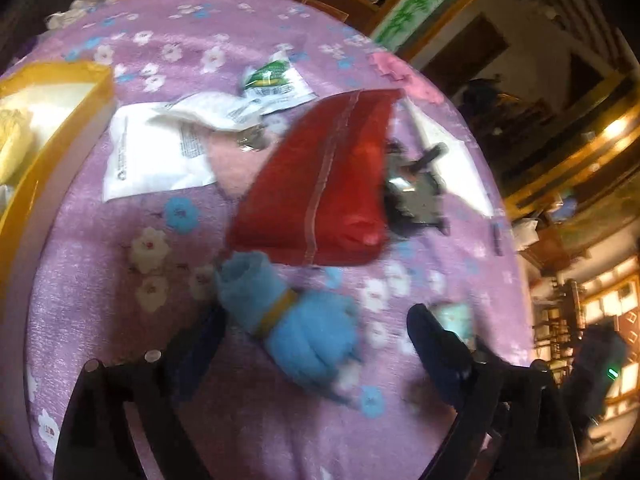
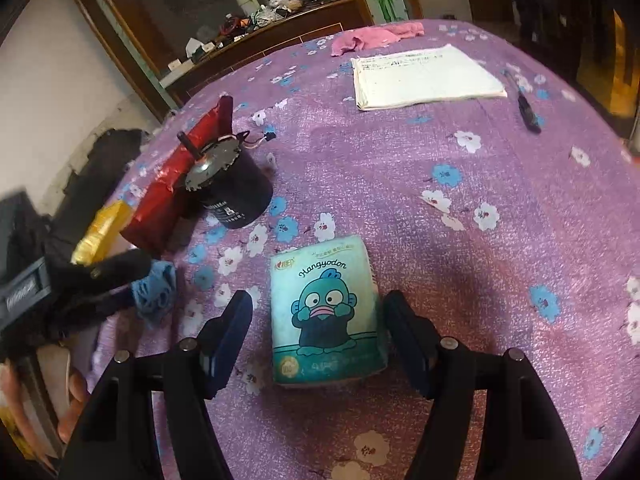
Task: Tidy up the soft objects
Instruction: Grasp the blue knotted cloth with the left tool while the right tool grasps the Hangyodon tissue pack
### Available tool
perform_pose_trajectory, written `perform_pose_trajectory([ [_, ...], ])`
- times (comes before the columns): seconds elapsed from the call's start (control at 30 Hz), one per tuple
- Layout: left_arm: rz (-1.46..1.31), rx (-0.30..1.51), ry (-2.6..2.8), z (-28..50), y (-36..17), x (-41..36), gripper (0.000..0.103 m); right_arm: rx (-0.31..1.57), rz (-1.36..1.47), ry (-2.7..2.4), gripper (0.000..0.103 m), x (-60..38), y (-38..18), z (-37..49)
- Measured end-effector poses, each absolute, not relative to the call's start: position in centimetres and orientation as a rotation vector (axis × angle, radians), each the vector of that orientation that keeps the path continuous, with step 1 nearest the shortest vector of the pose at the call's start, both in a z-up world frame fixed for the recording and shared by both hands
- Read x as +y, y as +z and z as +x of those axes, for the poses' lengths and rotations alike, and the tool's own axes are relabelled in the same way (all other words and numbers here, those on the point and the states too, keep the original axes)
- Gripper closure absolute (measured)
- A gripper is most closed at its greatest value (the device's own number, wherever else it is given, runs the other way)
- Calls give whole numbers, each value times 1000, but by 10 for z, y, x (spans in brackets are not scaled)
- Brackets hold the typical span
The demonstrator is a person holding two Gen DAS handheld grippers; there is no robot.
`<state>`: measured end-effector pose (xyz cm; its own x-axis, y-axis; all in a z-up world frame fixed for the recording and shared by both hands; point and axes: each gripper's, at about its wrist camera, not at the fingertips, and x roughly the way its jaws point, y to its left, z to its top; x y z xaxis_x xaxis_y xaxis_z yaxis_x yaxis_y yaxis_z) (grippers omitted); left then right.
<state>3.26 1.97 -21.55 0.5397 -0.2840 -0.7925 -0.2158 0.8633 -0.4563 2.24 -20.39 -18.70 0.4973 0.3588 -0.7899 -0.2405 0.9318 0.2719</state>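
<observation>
Straddling the tissue pack (image 2: pixel 328 312) with wide-open, empty jaws, the right gripper (image 2: pixel 318 332) is risking crushing the pack if it is squeezed hard.

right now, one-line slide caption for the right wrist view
Open right gripper straddles a Hangyodon tissue pack on the purple floral cloth, motor behind.

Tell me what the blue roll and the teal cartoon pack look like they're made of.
Blue roll: soft fuzzy cloth, probably a towel, matte and fluffy, bound by a yellow band. Teal cartoon pack: thin glossy plastic film, printed, slightly puffy, likely tissues inside.
</observation>
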Motion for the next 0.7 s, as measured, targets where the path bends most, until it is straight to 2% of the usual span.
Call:
perform_pose_trajectory([
  [0.03,-514,1018,-17,31,-215,19,25,976,115,347,35,-203,-186,20],
  [0.07,-474,1015,11,28,-215,19,42,974,105,338,35,-204,-186,19],
  [0.1,-463,1013,20,25,-215,20,52,976,102,337,36,-205,-187,19],
  [0.17,-522,1012,-14,18,-218,31,62,982,100,337,41,-204,-188,20],
  [0.2,-559,1016,-34,14,-220,36,65,987,89,331,49,-203,-189,20],
  [0.23,-593,1017,-53,10,-222,42,66,982,74,323,55,-201,-188,20],
  [0.43,-680,971,-142,-25,-216,59,66,939,19,307,69,-193,-185,10],
  [0.7,-734,881,-217,-73,-180,79,66,853,230,503,73,-185,-165,-18],
])
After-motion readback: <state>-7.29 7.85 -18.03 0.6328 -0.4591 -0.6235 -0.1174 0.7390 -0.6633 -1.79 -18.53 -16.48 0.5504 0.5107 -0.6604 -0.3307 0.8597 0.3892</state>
